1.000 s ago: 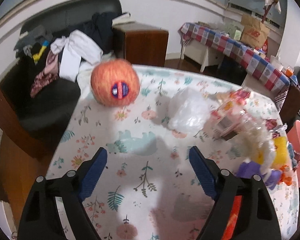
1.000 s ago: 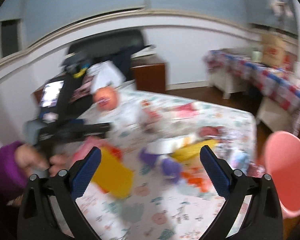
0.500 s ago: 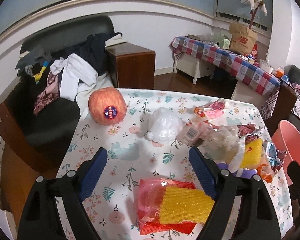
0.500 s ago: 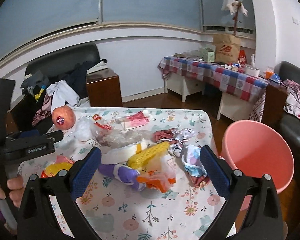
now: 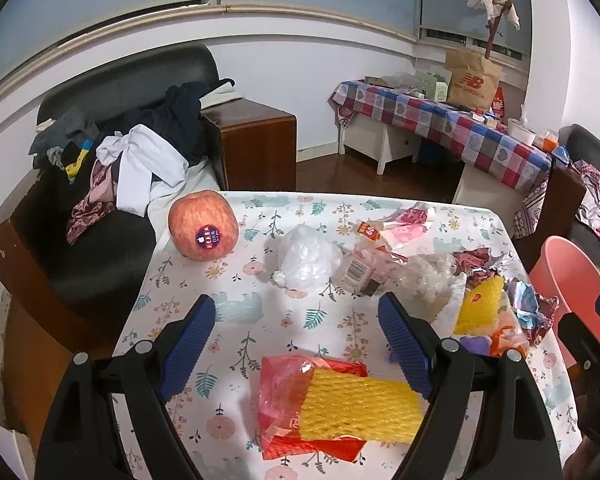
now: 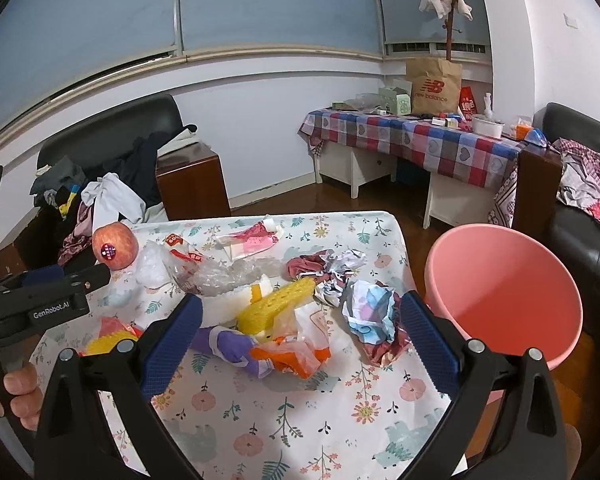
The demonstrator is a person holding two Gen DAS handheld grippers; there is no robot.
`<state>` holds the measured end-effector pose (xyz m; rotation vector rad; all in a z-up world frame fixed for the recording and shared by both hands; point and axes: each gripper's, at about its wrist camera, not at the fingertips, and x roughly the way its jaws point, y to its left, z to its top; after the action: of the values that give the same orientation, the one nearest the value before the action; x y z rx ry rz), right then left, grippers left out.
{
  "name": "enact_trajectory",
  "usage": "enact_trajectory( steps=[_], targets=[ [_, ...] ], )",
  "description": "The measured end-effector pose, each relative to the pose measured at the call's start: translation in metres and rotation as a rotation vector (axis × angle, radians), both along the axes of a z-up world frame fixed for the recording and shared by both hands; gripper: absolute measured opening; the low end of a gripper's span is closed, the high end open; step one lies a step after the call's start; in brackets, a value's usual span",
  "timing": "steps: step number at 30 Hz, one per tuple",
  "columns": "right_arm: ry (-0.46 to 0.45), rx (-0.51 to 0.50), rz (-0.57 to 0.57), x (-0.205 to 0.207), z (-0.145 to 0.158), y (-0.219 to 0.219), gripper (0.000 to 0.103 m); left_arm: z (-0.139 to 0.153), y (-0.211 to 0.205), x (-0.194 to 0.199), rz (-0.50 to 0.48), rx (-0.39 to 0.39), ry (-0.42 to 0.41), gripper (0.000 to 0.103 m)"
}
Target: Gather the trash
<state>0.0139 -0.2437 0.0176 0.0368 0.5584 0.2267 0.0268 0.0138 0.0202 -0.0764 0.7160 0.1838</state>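
Note:
Trash lies scattered on a floral-cloth table point(image 5: 236, 328). My left gripper point(image 5: 296, 344) is open above a red plastic bag with yellow foam netting point(image 5: 340, 404); farther off lie a white plastic bag point(image 5: 308, 260) and clear wrappers point(image 5: 364, 268). My right gripper point(image 6: 300, 332) is open over a purple and orange wrapper point(image 6: 260, 352), yellow foam netting point(image 6: 276, 300) and crumpled paper point(image 6: 370, 312). A pink bin point(image 6: 508, 296) stands beside the table's right edge. The left gripper point(image 6: 52, 292) shows in the right wrist view, held by a hand point(image 6: 16, 396).
An apple with a sticker point(image 5: 203, 230) rests at the table's far left corner. Behind are a black sofa heaped with clothes point(image 5: 112, 160), a wooden cabinet point(image 5: 256, 144), a checkered-cloth side table point(image 5: 452, 128) and another dark sofa point(image 6: 580, 184) at right.
Both grippers have pulled back and up from the table, so more of the trash and the pink bin show. The right wrist view has gone from blurred to steady. Both stay open.

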Motion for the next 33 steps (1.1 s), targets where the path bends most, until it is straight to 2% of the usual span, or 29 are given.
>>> enact_trajectory(
  steps=[33],
  targets=[
    [-0.007,0.001,-0.009,-0.002,0.002,-0.005,0.099,0.004,-0.013,-0.003,-0.022,0.007,-0.006,0.082]
  ],
)
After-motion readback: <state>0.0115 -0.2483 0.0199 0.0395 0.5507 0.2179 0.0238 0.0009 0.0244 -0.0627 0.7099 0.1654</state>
